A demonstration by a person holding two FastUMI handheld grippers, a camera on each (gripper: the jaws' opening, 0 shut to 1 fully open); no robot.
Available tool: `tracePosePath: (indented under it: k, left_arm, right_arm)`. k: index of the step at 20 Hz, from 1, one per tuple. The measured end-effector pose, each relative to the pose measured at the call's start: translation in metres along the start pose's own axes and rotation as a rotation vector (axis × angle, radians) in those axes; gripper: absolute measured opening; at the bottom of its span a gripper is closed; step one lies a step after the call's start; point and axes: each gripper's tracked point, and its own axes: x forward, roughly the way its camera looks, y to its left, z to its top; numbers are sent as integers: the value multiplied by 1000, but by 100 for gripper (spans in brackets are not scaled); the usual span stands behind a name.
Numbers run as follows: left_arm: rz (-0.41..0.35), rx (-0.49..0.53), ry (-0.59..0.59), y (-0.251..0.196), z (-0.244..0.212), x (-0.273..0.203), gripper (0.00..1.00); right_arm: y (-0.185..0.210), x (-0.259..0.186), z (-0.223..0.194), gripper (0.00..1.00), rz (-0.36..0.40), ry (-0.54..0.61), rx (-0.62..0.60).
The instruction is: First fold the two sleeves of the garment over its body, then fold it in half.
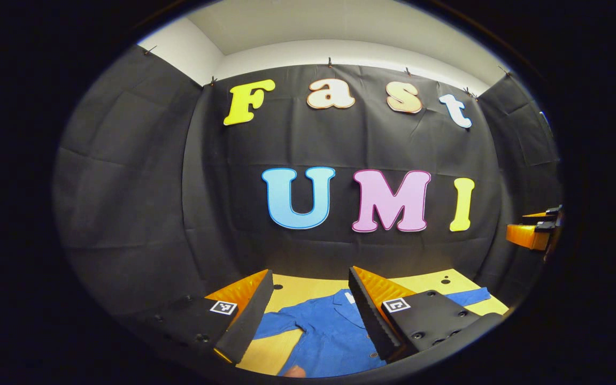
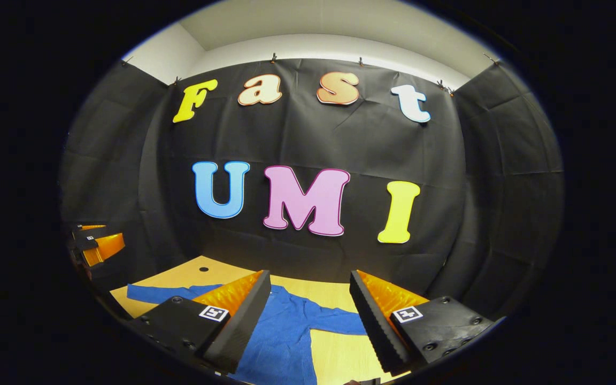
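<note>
Blue garment lies flat on the yellow table, bottom centre of both views, both sleeves spread out. Left gripper and right gripper hover above it, jaws wide, holding nothing. Black cloth wall behind.

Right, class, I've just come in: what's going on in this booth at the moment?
A blue garment lies spread flat on a yellow table, both sleeves out to the sides and not yet folded. A person holds a hand-held gripper in each hand above it. The left hand-held gripper and the right hand-held gripper are both open and hold nothing. Folding has not begun.
</note>
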Motion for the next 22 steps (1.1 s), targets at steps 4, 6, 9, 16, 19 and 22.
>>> tracePosePath:
  k: [4, 6, 9, 16, 19, 22]
  left_arm:
    - [-4, -23, 20, -6, -9, 1, 81]
    - [-29, -17, 29, -19, -12, 3, 79]
    - [-38, 19, 16, -35, -9, 13, 81]
    - [-54, 4, 81, -93, -12, 59, 81]
    - [-47, 32, 117, -120, -20, 84, 81]
    - [-54, 24, 141, -150, -23, 105, 81]
  right_arm:
    - [-22, 10, -21, 95, -5, 52, -42]
    - [-44, 15, -34, 95, -29, 91, -38]
    - [-91, 31, -61, 94, -79, 152, -25]
    - [-201, 99, -163, 95, -126, 356, -12]
    - [-243, 126, -232, 95, -140, 497, 60]
    - [-288, 145, -315, 96, -191, 668, 149]
